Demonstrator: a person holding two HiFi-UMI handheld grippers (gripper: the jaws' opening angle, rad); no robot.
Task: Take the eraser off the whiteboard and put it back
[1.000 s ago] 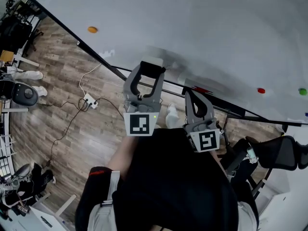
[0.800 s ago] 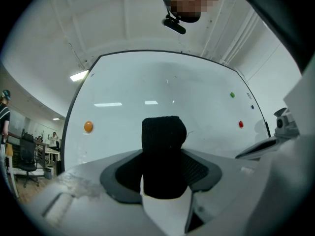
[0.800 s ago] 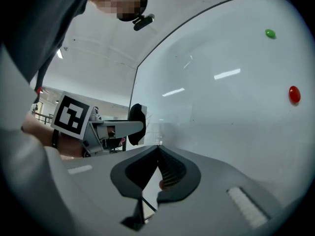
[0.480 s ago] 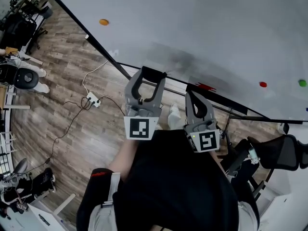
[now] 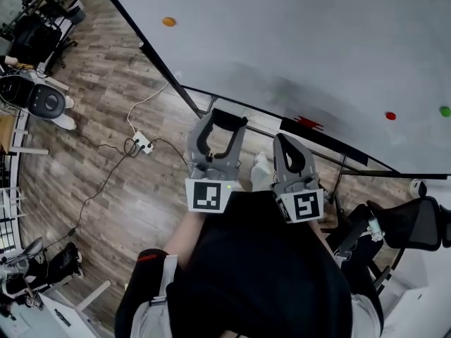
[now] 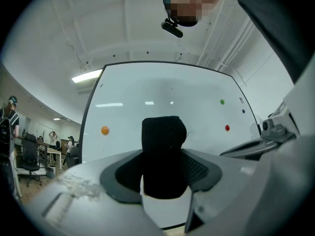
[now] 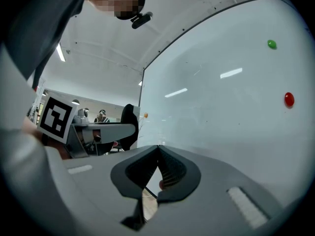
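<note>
**Item: eraser** (image 6: 164, 156). A black block with a felt-like surface. Judged light, soft on the faces, stiffer through the body and not fragile. The nap should give good friction, so a moderate squeeze across the two flanks at mid-length is the sound place to hold it.

**Orientation.** In the left gripper view its long axis stands upright. One rounded end rises above the pads and the other drops below them.

**Location.** It is off the whiteboard (image 5: 317, 41), held in front of that board's lower part and not touching it.

**Left hand-held gripper** (image 5: 225, 124). The jaws stand wide, clamped on the eraser's flanks.

**Right hand-held gripper** (image 7: 157, 154). The jaws are closed tip to tip with nothing between them. It is beside the left one and also short of the whiteboard.

**Remaining.** Return to the whiteboard is judged outstanding.
</note>
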